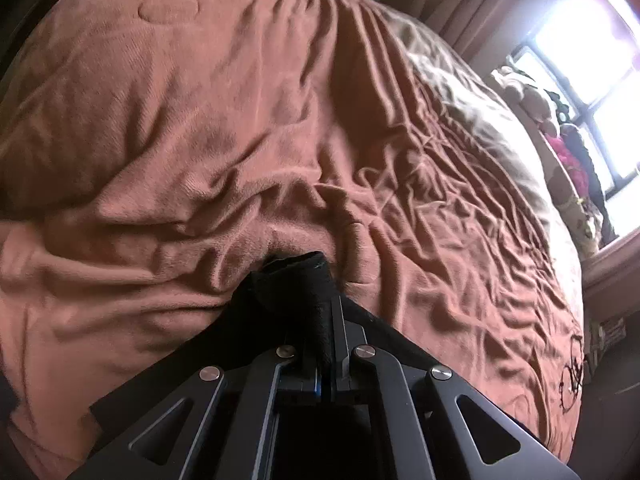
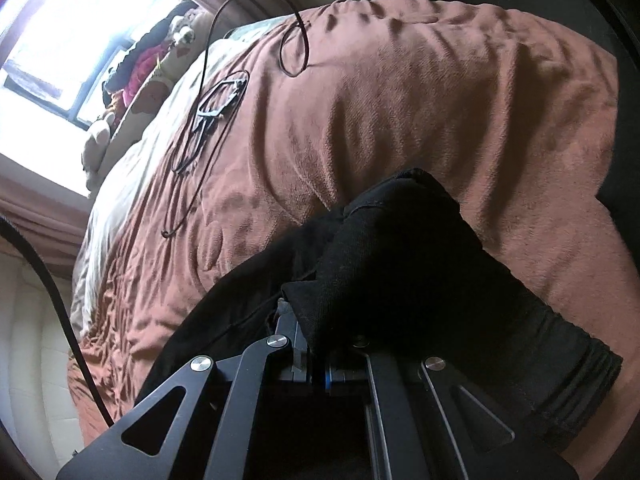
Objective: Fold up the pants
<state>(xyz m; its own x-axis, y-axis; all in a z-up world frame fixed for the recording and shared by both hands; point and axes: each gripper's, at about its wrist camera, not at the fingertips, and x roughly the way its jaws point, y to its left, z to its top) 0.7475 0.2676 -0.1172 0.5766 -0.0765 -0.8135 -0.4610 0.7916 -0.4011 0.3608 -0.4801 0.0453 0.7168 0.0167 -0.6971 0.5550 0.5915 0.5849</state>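
- In the left claw (image 1: 316, 280), black pants (image 1: 296, 280) are clamped between jaws pressed together, the cloth bunched over the tips and trailing back toward 7 o'clock.
- Over the right claw (image 2: 320, 312), clamped likewise, the pants (image 2: 420, 264) drape in a thick fold, their ribbed waistband (image 2: 576, 392) hanging at 4 o'clock.
- Under both lies a bed with a rumpled rust-brown blanket (image 1: 200, 120).
- On the blanket at 11 o'clock of the right claw rests a black cable (image 2: 208, 120) in loops.
- Farther off, a bright window (image 1: 592, 48) with stuffed toys (image 2: 180, 32) along its sill.
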